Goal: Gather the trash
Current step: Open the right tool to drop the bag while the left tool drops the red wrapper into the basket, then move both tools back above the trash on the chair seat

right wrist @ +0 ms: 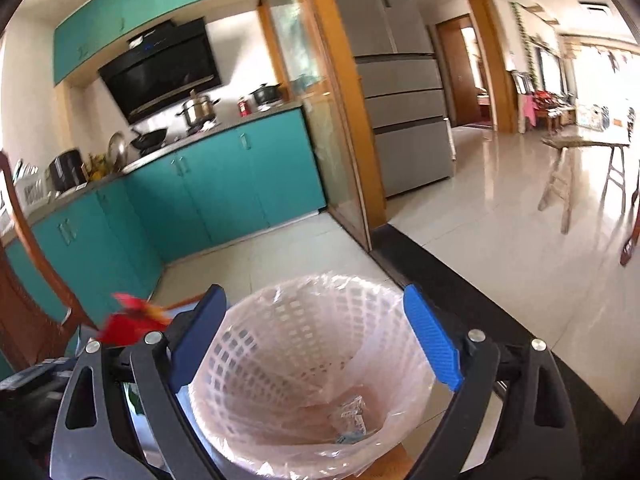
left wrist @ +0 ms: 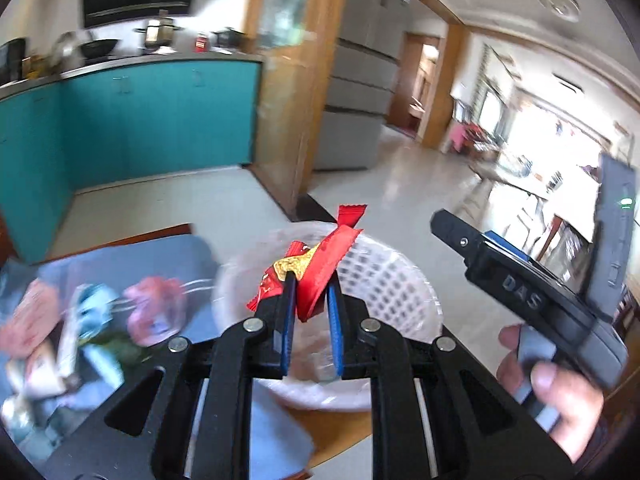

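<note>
Red wrapper (left wrist: 320, 264) in L tongs (left wrist: 312, 300) over lined basket (right wrist: 304, 344); R tongs (right wrist: 316, 340) wide, empty.

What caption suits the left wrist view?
Left gripper carries red wrappers above a lined white basket.

Daylit scene; windows (left wrist: 560, 148) are overexposed and glare is reflected off the floor (right wrist: 500, 208). Left view is motion-blurred; fisheye edges are bent and vignetted.
</note>
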